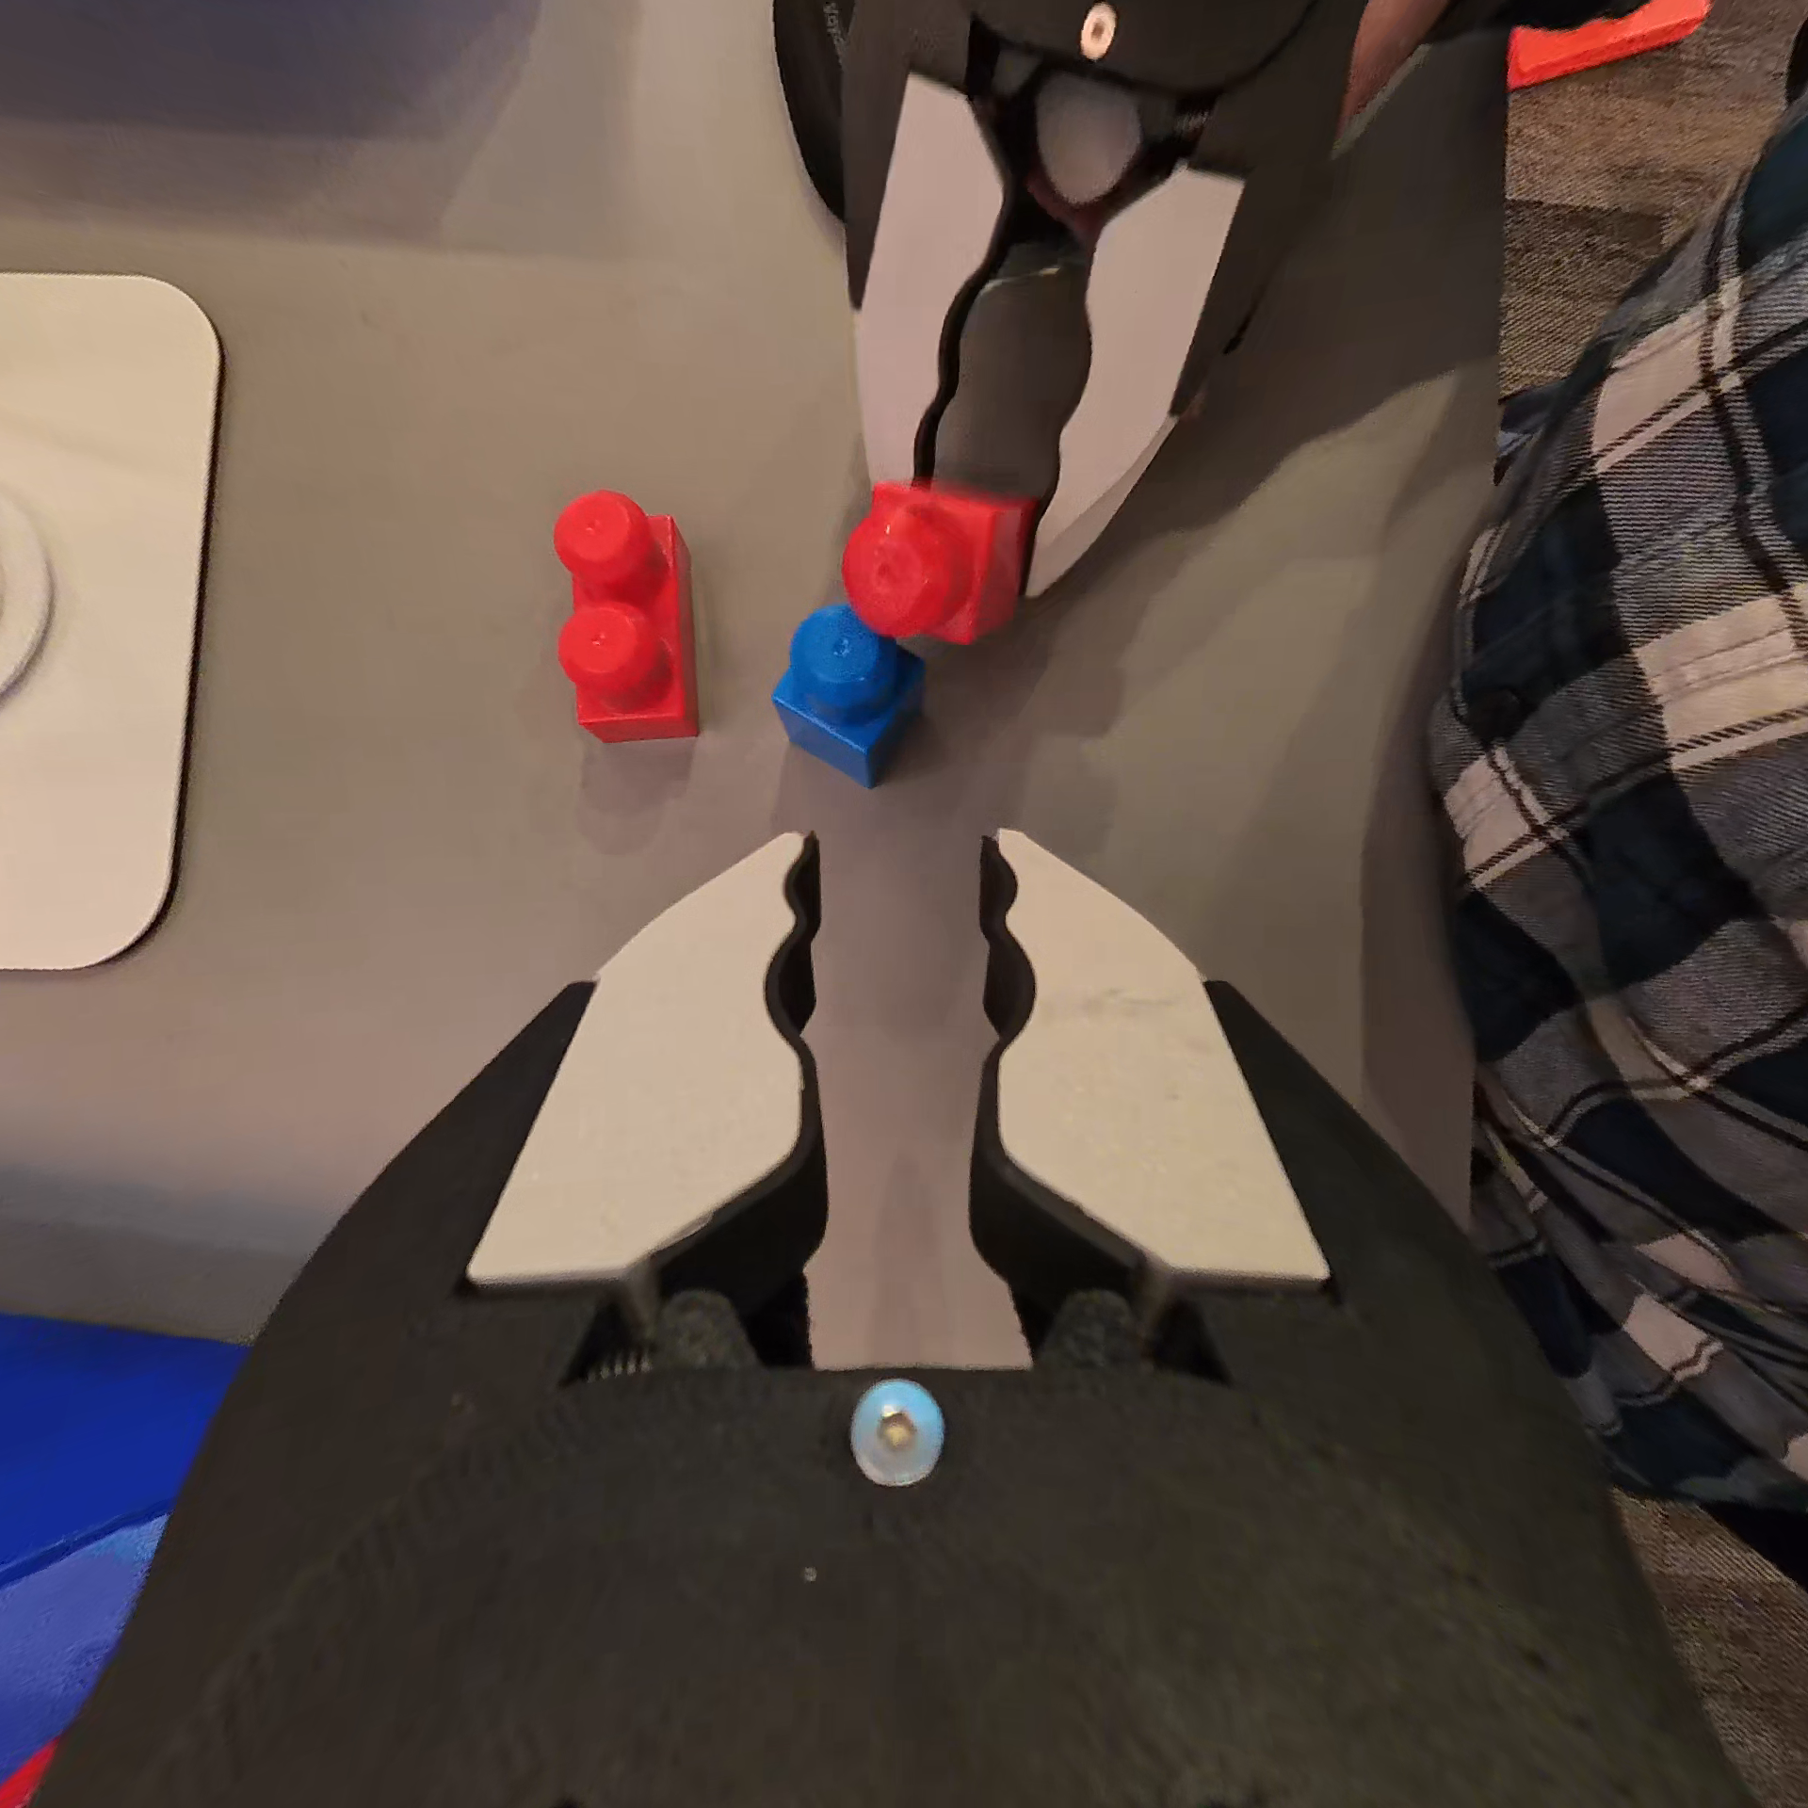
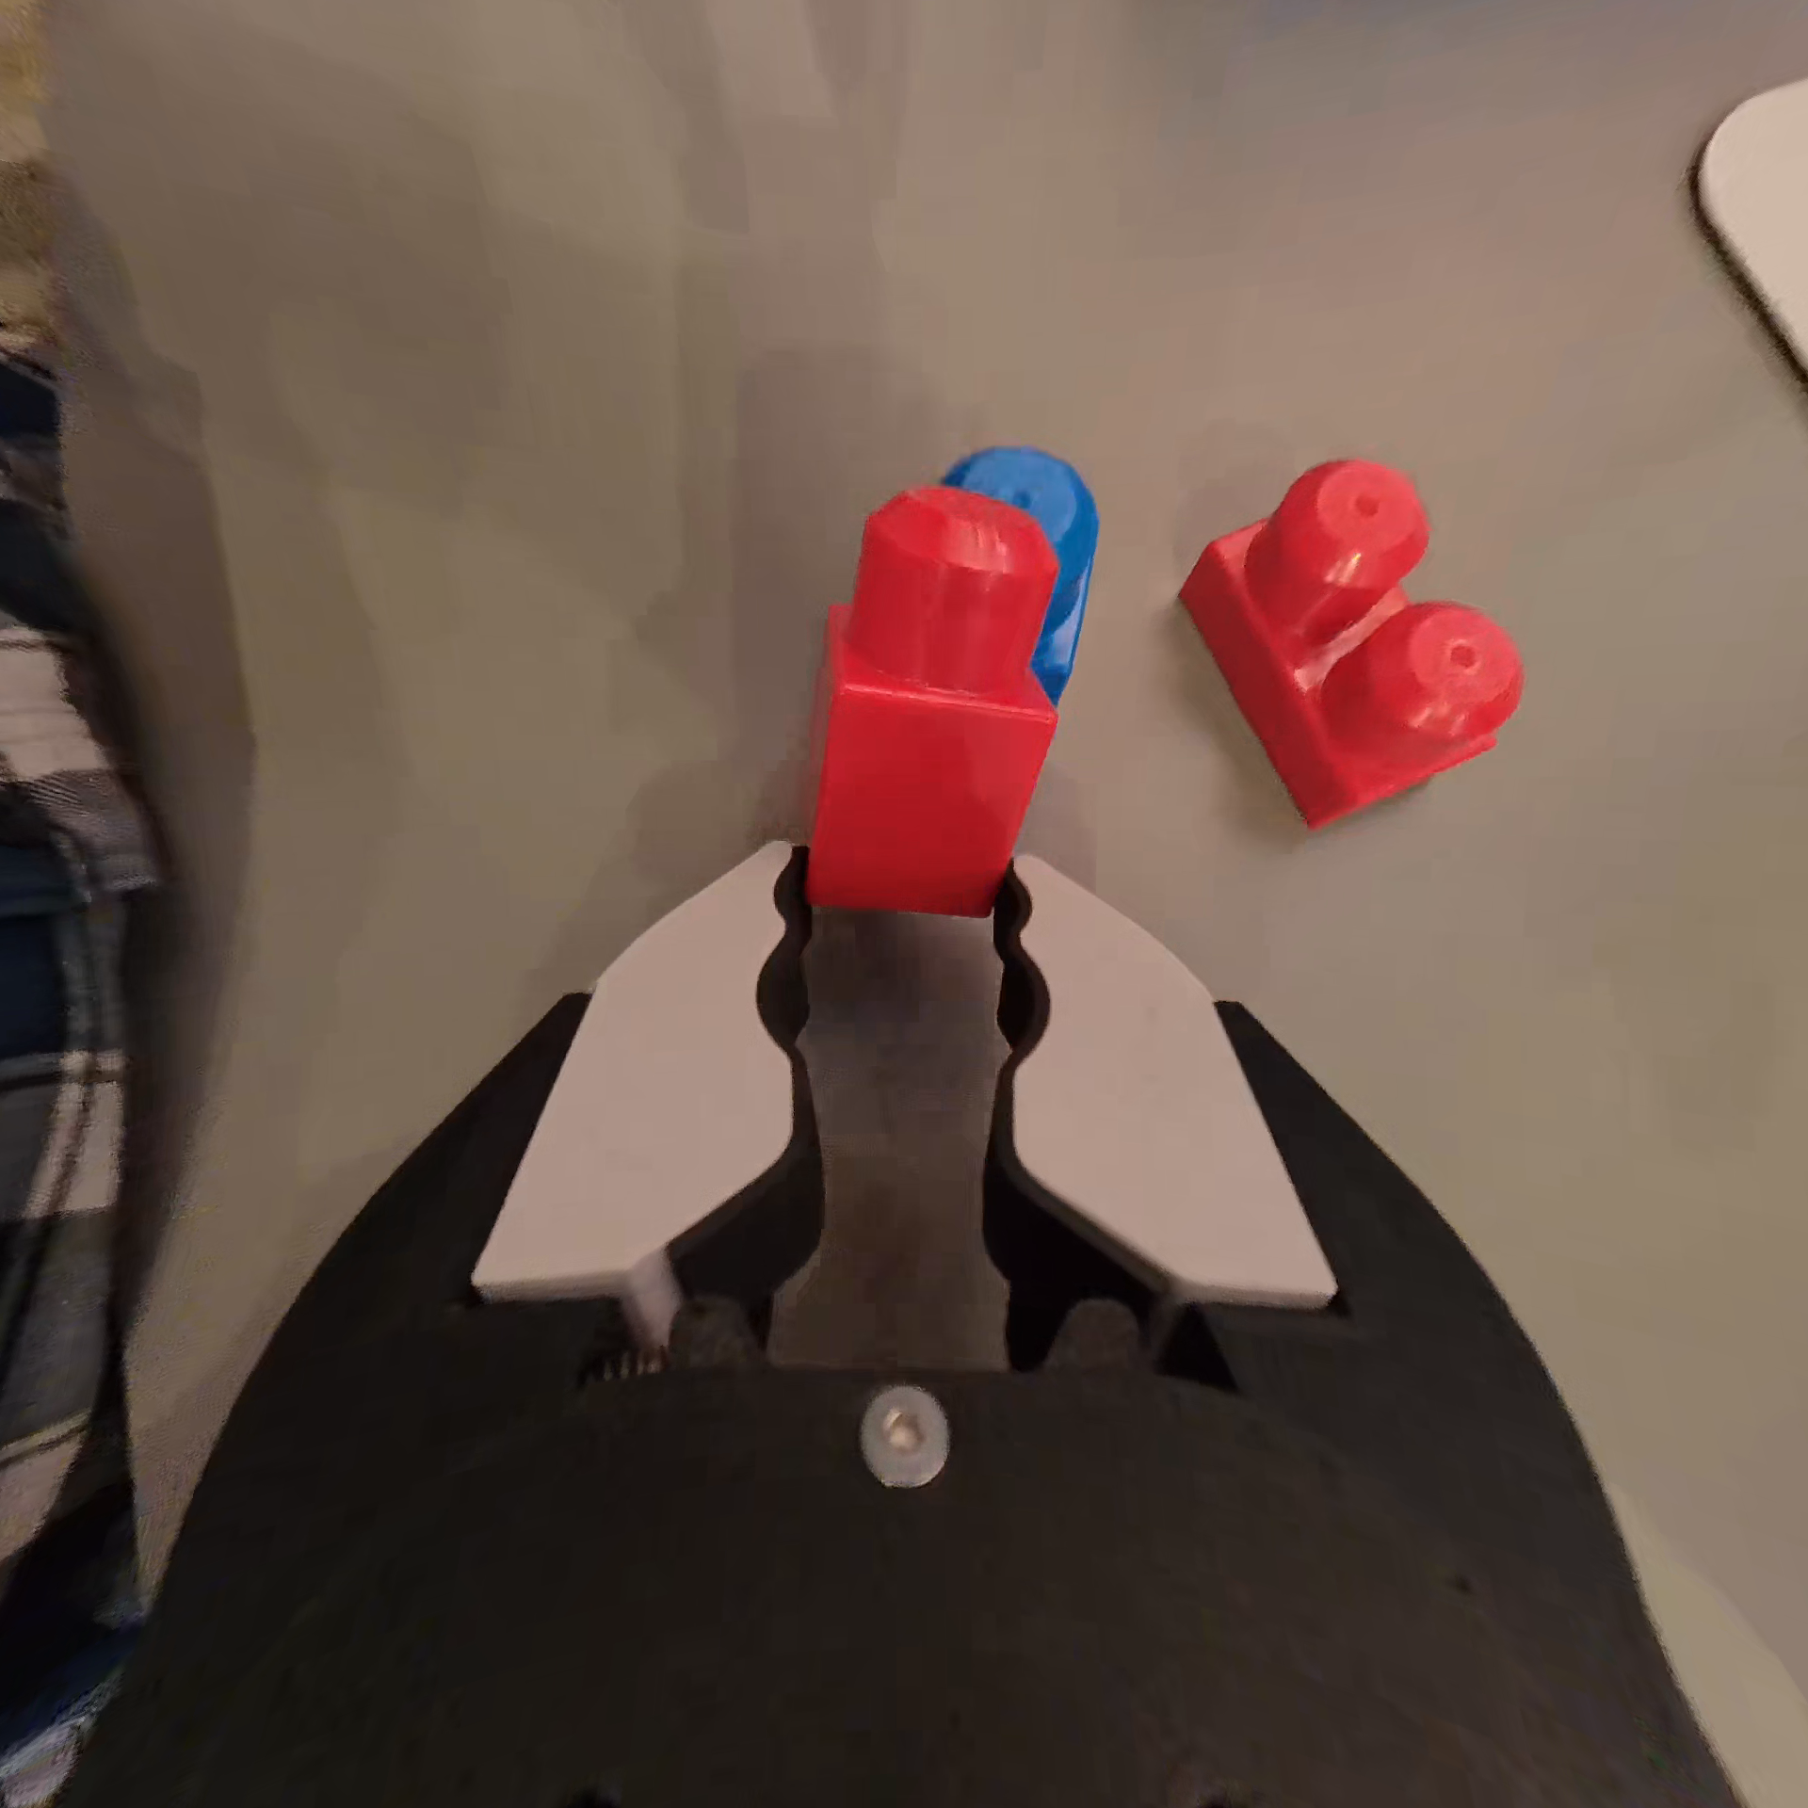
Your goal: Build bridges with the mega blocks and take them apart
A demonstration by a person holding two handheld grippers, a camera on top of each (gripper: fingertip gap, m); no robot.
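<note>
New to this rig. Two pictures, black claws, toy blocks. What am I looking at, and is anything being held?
No robot arm here: a person holds a two-finger gripper in each hand, each with a camera looking along its fingers. One picture is from the left gripper, which is open with nothing between its fingers. The other is from the right gripper, whose fingertips clamp a single-stud red block. On the grey table stand a blue block and a two-stud red block. The held block hovers right by the blue one. A pale mat lies off to one side.
</note>
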